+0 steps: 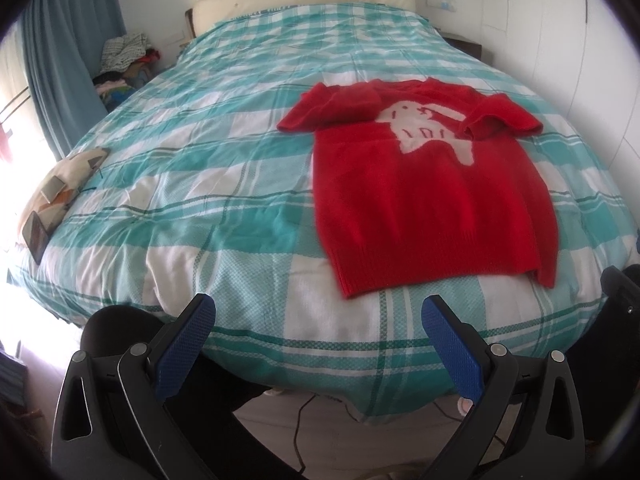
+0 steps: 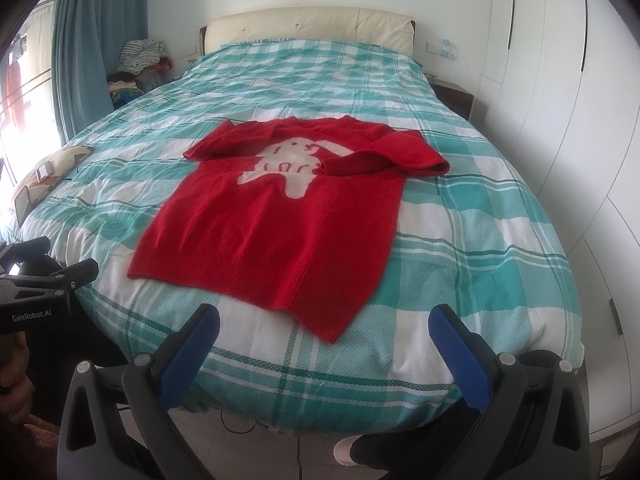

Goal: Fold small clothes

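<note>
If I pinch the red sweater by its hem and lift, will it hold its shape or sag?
The red sweater looks like soft knit lying limp on the plaid bedspread, so it will probably sag and drape from one pinch point. Its sleeves are already folded in over the chest and may flop open. Both grippers, left and right, are open, so a two-point lift seems safer.

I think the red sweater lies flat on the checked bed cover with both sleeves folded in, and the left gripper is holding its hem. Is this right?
Not quite. The left gripper holds nothing: in the left wrist view its fingers are spread apart, short of the hem. The red sweater does lie flat on the checked bed cover, both sleeves folded in.
</note>
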`<state>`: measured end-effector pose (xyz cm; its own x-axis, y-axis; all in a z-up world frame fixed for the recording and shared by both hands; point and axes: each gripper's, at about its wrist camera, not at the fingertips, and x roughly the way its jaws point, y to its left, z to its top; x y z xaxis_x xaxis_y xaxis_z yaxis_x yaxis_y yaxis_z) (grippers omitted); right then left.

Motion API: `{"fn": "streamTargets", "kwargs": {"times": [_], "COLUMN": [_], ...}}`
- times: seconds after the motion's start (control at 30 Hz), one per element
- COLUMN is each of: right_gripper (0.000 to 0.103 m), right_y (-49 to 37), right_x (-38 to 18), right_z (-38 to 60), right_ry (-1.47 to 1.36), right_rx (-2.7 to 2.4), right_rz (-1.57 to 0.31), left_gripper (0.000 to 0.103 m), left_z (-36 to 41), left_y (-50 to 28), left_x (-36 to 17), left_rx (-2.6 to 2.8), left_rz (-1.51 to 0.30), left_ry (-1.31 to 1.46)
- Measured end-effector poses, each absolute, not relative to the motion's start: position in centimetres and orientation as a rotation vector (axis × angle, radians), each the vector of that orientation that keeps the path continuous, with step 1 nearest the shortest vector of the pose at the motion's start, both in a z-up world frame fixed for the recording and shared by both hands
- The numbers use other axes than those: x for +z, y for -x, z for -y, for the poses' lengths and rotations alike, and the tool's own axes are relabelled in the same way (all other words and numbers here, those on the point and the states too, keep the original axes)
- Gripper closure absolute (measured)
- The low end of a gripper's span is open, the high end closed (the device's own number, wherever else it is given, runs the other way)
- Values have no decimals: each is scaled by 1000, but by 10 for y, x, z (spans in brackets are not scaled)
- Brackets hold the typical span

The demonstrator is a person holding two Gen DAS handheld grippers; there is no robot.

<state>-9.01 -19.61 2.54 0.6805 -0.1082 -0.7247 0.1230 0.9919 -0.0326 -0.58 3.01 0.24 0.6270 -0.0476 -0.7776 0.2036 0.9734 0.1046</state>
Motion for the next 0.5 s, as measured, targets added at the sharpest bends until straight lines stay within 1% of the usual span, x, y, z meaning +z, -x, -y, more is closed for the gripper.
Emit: {"fn": "streamTargets", "kwargs": {"times": [0.5], "right_gripper": [0], "right_y": [84], "right_x": [13], "right_z": [195], "right_ry": [-23], "right_rx": [-135], "right_rz": [-868], "left_gripper": [0], "left_z": [-30], "left_y": [2], "left_x": [-8], "left_rx": [-136], "left_rz": [-900], "left_ry": [-196]}}
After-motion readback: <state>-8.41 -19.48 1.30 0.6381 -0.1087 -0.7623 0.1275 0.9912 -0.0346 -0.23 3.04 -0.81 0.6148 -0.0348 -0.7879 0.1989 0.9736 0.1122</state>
